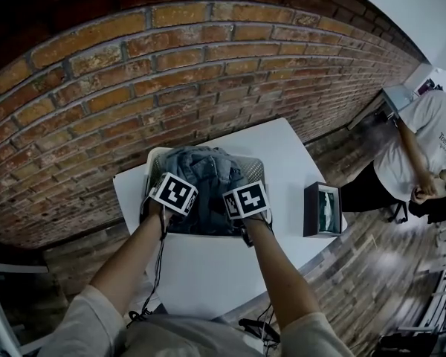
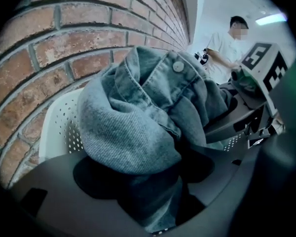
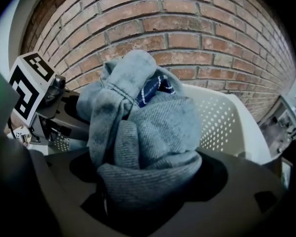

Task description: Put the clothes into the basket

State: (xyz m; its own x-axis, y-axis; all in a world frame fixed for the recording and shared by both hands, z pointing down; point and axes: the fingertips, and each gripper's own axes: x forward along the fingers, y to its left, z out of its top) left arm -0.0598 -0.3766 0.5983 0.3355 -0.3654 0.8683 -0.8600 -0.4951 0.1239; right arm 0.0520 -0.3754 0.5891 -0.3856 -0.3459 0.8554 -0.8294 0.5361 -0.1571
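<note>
A bundle of blue-grey denim clothing (image 1: 204,171) lies heaped in the white perforated basket (image 1: 153,159) on the white table (image 1: 282,151). Both grippers reach into the basket's near side, side by side. In the left gripper view my left gripper (image 2: 153,191) is shut on a thick fold of the denim (image 2: 133,127), whose button shows at the top. In the right gripper view my right gripper (image 3: 148,196) holds another bunched fold (image 3: 153,147), and the cloth fills the gap between its jaws. The basket wall (image 3: 227,117) rises behind the pile. From the head view the marker cubes hide the fingertips.
A brick wall (image 1: 171,58) runs close behind the table. A small black box (image 1: 323,209) stands on the table's right edge. A person in a white shirt (image 1: 424,151) stands at the far right. Cables (image 1: 152,296) hang near the front edge.
</note>
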